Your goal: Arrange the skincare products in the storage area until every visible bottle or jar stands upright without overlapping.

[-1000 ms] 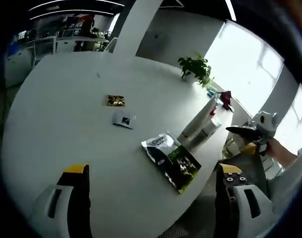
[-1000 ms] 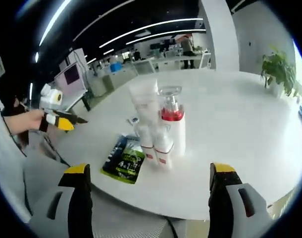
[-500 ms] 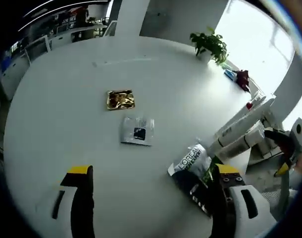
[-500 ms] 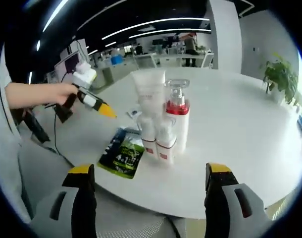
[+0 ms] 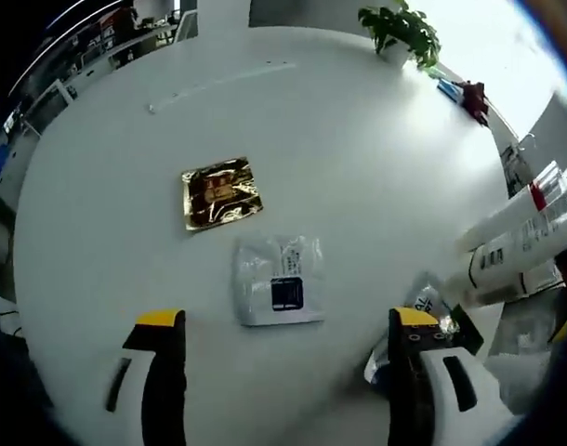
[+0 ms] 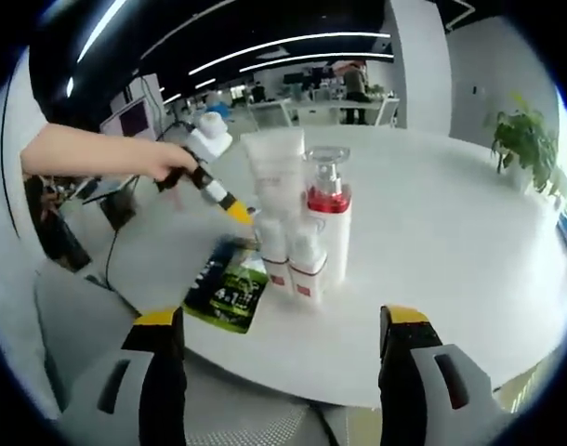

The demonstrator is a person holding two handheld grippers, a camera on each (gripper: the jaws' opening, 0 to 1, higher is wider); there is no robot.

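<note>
With both grippers' jaws apart, the left gripper (image 5: 279, 372) hovered over a flat white sachet (image 5: 277, 281) on the round white worktop (image 5: 358, 139), and I'd have pinched its edge low, well clear of the upright cluster of white bottles (image 6: 297, 228).

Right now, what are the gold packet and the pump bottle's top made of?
The gold packet looks like crinkled metallic foil: it is shiny and wrinkled. The pump bottle's cap looks like clear hard plastic, since the pump shows through it; it could also be glass.

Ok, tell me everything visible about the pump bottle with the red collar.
The white pump bottle with the red collar stands upright near the edge of the round white table. A clear cap covers its pump head. It is the rightmost of a tight cluster, with two small white bottles with red bands pressed against its front and a white tube beside it.
</note>
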